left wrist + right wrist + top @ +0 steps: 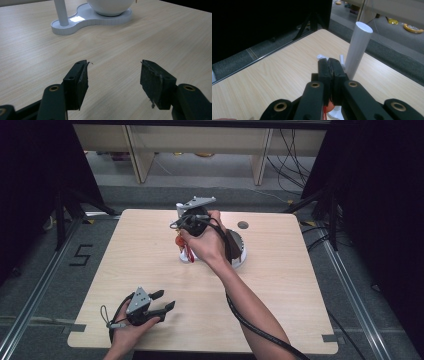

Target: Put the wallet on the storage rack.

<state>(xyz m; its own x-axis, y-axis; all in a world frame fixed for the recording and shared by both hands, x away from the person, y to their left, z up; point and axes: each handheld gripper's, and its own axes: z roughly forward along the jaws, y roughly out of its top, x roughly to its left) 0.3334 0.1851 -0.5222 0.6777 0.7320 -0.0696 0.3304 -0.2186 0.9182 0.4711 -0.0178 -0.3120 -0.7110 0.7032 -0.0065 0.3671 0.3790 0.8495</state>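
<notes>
At the left, near the front edge of the wooden bench (150, 270), the left gripper (162, 301) rests in the person's hand with its jaws spread wide and nothing between them; in the left gripper view the two black pads stand well apart over bare wood, pointing toward the white stand (75, 23) farther up the bench. This hand appears to be waiting and has no part in the work at present. Toward the middle and far side of the bench, the right gripper (184, 242) is held over the white stand, beside its upright white post (358, 50). Its jaws are pressed together, and in the right gripper view a small red thing (329, 108) shows just under them, with a red strand hanging below; it seems to be pinched there, though the pads hide the exact contact. In the high view the same red thing (186, 251) hangs beside the base of the stand, under the hand, with a white bowl-like part (240, 257) of the stand just to the right of the wrist. Judging from this, the pick-up is done: the red thing is held and has been brought to the stand. What is left seems to be setting or hanging it on the stand near the post, then letting go and drawing the hand back. Just where on the stand it belongs cannot be told, since the hand covers most of it.
</notes>
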